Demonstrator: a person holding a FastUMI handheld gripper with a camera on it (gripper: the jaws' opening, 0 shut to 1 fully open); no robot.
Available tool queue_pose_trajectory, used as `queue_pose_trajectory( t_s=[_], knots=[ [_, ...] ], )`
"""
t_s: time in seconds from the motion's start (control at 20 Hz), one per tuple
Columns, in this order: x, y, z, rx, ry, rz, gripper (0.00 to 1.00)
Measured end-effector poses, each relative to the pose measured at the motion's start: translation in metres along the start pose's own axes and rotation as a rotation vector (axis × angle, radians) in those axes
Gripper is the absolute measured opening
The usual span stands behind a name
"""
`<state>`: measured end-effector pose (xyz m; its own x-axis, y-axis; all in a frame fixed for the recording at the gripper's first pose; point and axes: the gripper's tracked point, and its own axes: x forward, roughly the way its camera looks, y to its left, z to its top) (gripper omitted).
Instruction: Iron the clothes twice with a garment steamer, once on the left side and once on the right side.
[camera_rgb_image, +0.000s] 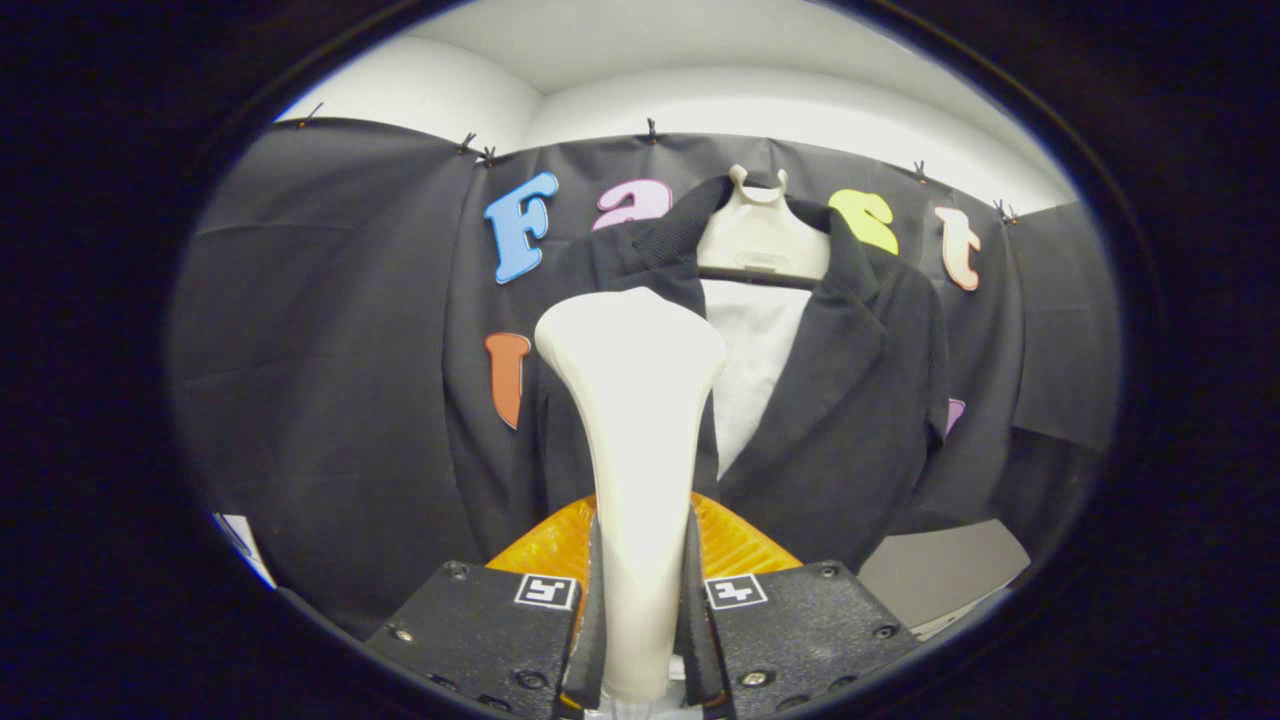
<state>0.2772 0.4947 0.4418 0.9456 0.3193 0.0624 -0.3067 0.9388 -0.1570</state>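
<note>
A white garment steamer (632, 420) stands upright between my fingers, and my gripper (640, 610) is shut on its slim handle. Its wide head rises in front of the left front panel of a dark jacket (850, 400). The jacket hangs on a cream hanger (760, 235) against the booth's black cloth wall, with a white lining (752, 360) showing between the lapels. The steamer head hides part of the jacket's left side. Whether the head touches the cloth I cannot tell.
Black cloth (320, 380) covers the wall to the left and right of the jacket. A light surface (940, 570) shows below the jacket's right hem. An orange ribbed part (740, 545) sits behind the fingers at the steamer's base.
</note>
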Motion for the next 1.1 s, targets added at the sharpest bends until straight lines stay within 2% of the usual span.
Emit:
queue_pose_trajectory(
  t_s=[0.15,0.45,1.1],
  knots=[
    [0.020,0.010,0.009,-0.013,0.021,-0.010,0.34],
    [0.037,0.013,-0.021,-0.019,0.088,-0.015,0.34],
    [0.018,0.002,-0.087,-0.004,0.149,-0.029,0.34]
  ],
)
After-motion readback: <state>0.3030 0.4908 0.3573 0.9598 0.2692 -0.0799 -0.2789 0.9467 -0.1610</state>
